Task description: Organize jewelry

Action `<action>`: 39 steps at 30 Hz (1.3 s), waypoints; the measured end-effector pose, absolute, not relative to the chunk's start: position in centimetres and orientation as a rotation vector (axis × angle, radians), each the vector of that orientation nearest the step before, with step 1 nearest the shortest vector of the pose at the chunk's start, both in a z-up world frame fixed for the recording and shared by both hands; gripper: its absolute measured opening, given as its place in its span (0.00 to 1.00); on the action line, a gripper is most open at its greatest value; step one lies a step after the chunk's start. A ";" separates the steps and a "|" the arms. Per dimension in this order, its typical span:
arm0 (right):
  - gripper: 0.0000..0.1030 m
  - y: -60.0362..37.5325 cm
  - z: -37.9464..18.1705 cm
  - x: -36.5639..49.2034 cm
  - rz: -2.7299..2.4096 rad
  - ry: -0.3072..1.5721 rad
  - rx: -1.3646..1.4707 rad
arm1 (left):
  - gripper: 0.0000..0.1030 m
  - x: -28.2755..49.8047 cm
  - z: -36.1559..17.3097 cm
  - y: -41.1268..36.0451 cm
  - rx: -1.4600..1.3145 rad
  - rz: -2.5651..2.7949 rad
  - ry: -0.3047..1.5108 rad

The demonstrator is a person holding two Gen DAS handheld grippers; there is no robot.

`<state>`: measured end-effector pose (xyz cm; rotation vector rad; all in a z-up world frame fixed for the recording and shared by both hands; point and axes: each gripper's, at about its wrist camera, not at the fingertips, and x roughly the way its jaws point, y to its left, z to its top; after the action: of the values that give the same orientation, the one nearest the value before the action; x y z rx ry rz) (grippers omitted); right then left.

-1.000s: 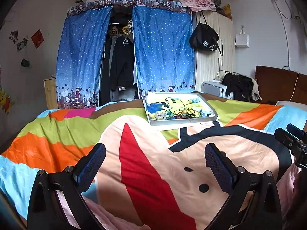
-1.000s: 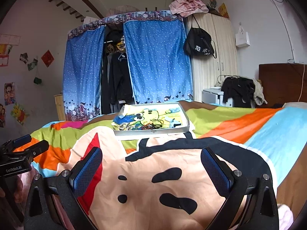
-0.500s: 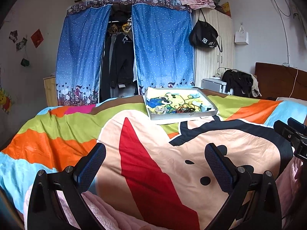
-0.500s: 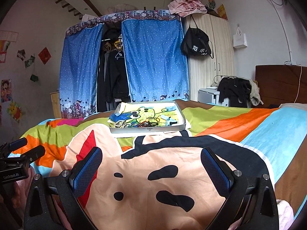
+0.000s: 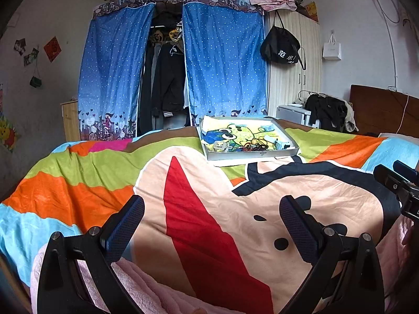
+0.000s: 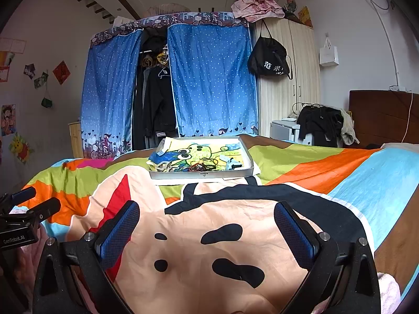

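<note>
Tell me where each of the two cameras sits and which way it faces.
Left wrist: sits on the left gripper, low over the bright cartoon bedspread, facing the shallow grey jewelry tray and blue dotted wardrobe curtain; its open fingers show, with the right gripper at the right edge.
Right wrist: sits on the right gripper, facing the same way; its open fingers show, with the left gripper at the left edge.
Shared: tray, bedspread, curtain, black hanging bag.
</note>
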<state>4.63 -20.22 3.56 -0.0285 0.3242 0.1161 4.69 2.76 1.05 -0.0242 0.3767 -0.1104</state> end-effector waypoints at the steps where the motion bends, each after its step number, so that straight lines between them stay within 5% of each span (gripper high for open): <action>1: 1.00 -20.2 3.6 4.6 0.116 0.324 -0.029 | 0.98 4.7 1.0 2.9 -0.026 -0.109 0.378; 39: 1.00 -20.3 3.7 4.7 0.118 0.326 -0.031 | 0.98 4.8 0.8 3.0 -0.019 -0.118 0.379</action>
<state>4.68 -20.29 3.67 -0.0310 0.3261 0.1181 4.81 3.05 0.83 -0.0186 0.3788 -0.1178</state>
